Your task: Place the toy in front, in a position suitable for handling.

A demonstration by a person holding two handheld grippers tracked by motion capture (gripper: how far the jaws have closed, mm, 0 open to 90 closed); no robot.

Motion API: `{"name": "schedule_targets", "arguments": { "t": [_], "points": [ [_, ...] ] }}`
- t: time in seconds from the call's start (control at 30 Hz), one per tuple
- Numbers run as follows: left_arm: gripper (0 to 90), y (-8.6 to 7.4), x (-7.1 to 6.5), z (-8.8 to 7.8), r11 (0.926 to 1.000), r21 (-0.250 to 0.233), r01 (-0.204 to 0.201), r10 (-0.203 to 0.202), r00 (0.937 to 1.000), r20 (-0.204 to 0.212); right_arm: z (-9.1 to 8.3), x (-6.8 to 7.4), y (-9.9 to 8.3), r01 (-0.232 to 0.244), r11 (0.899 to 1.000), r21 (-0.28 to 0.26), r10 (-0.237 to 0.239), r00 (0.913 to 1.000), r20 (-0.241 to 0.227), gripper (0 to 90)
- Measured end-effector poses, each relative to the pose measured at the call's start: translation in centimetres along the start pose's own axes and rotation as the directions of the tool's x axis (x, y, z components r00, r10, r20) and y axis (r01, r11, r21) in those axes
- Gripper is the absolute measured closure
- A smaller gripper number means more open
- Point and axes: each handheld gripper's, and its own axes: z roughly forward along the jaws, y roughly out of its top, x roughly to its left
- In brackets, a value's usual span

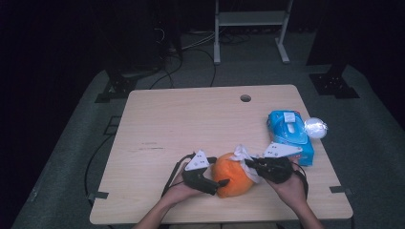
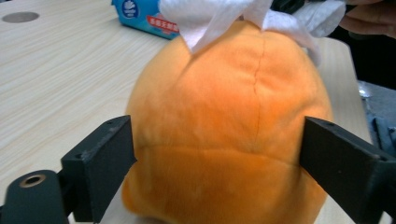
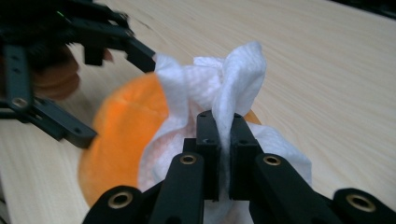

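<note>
Orange plush toy (image 1: 231,177) is sitting near the front edge of the surface (image 1: 181,124). Left gripper (image 2: 217,154) is bracing it, jaws apart and flanking its sides. Right gripper (image 3: 223,140) jaws are clamped together on a white tissue (image 3: 212,88), pressing it onto the toy, likely for wiping.

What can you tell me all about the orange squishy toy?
The orange plush toy is round and soft, with fuzzy fabric and a stitched seam. It sits near the table's front edge. A white tissue, pinched by the right gripper, drapes over its top. The left gripper's jaws flank its sides.
</note>
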Motion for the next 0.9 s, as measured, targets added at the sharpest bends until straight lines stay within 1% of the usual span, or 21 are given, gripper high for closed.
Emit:
{"name": "schedule_targets", "arguments": {
  "t": [0.03,0.07,0.1,0.13,0.17,0.23,0.27,0.3,0.37,0.43,0.47,0.5,0.53,0.57,0.6,0.63,0.7,0.73,0.8,0.83,0.9],
  "points": [
    [15.9,0.0,-0.2,0.1,0.9999,0.007,-0.012,0.012,0.9999,0.001,-0.1,0.1,0.1,-0.008,1.000,-0.013,0.008,0.9997,-0.024,84.8],
    [20.1,0.0,-0.4,0.1,0.9996,0.017,-0.022,0.022,0.9997,-0.006,0.0,0.3,0.2,-0.011,1.000,-0.015,0.011,0.9993,-0.035,84.9],
    [22.2,0.0,-0.5,0.1,0.9992,0.026,-0.029,0.030,0.9995,-0.013,0.1,0.3,0.2,-0.005,1.000,-0.013,0.005,0.9995,-0.030,84.9],
    [24.3,-0.1,-0.5,0.1,0.9992,0.030,-0.027,0.028,0.9995,-0.014,0.2,0.2,0.0,-0.011,1.000,-0.010,0.011,0.9996,-0.028,85.0],
    [26.7,-0.1,-0.5,0.1,0.9993,0.027,-0.025,0.026,0.9996,-0.015,0.4,-0.4,-0.3,-0.045,0.999,-0.004,0.045,0.9986,-0.029,85.1],
    [27.6,-0.2,-0.4,0.1,0.9995,0.028,-0.016,0.017,0.9998,-0.013,0.5,-1.2,-0.7,-0.082,0.997,0.001,0.082,0.9965,-0.015,85.2],
    [27.6,-0.2,-0.5,0.1,0.9995,0.026,-0.017,0.017,0.9998,-0.012,0.5,-1.8,-1.0,-0.103,0.995,0.008,0.103,0.9947,-0.003,85.2],
    [27.6,-0.2,-0.5,0.1,0.9994,0.027,-0.021,0.022,0.9997,-0.012,0.5,-2.3,-1.3,-0.137,0.990,0.014,0.137,0.9906,-0.001,85.3],
    [27.6,-0.2,-0.5,0.1,0.9992,0.028,-0.030,0.030,0.9995,-0.009,0.4,-2.8,-1.5,-0.165,0.986,0.024,0.164,0.9863,0.011,85.2],
    [27.5,-0.2,-0.4,0.0,0.9993,0.029,-0.024,0.025,0.9997,-0.004,0.0,-2.9,-1.4,-0.204,0.979,-0.003,0.204,0.9785,-0.030,85.2],
    [27.3,-0.1,-0.3,0.0,0.9995,0.027,-0.017,0.017,0.9998,-0.004,-0.2,-2.6,-1.0,-0.197,0.980,-0.019,0.196,0.9793,-0.050,85.2],
    [27.3,0.0,-0.3,0.1,0.9995,0.027,-0.018,0.018,0.9998,-0.005,-0.3,-2.2,-0.7,-0.192,0.981,-0.031,0.189,0.9797,-0.066,85.2],
    [27.5,0.0,-0.3,0.1,0.9994,0.026,-0.021,0.022,0.9998,-0.004,-0.4,-1.6,-0.2,-0.166,0.985,-0.044,0.162,0.9836,-0.079,85.2],
    [27.9,0.1,-0.4,0.0,0.9990,0.027,-0.035,0.035,0.9994,-0.005,-0.3,-1.3,0.1,-0.152,0.988,-0.042,0.148,0.9858,-0.080,85.1],
    [28.8,0.1,-0.4,0.0,0.9988,0.027,-0.040,0.040,0.9992,-0.007,0.0,-1.0,0.2,-0.127,0.991,-0.031,0.125,0.9897,-0.070,85.1],
    [29.3,0.1,-0.4,-0.1,0.9989,0.025,-0.040,0.040,0.9992,-0.007,0.3,-1.0,0.1,-0.121,0.992,-0.018,0.120,0.9910,-0.060,84.9],
    [31.0,0.1,-0.3,-0.3,0.9993,0.015,-0.033,0.033,0.9994,-0.008,0.8,-1.6,-0.7,-0.150,0.989,0.002,0.150,0.9868,-0.060,84.9],
    [31.9,0.1,-0.4,-0.3,0.9994,0.012,-0.033,0.033,0.9994,-0.008,0.8,-2.2,-1.1,-0.165,0.986,0.016,0.166,0.9853,-0.041,85.0],
    [32.3,0.2,-0.4,-0.3,0.9993,0.013,-0.036,0.036,0.9993,-0.006,0.7,-2.7,-1.5,-0.192,0.981,0.022,0.193,0.9808,-0.031,85.0],
    [32.6,0.1,-0.4,-0.3,0.9994,0.012,-0.033,0.033,0.9994,-0.005,0.5,-2.9,-1.6,-0.194,0.981,0.026,0.194,0.9808,-0.018,85.0],
    [32.9,0.1,-0.5,-0.2,0.9991,0.019,-0.039,0.039,0.9992,-0.009,0.2,-2.9,-1.5,-0.178,0.983,0.031,0.178,0.9839,0.013,85.0]
  ]
}}
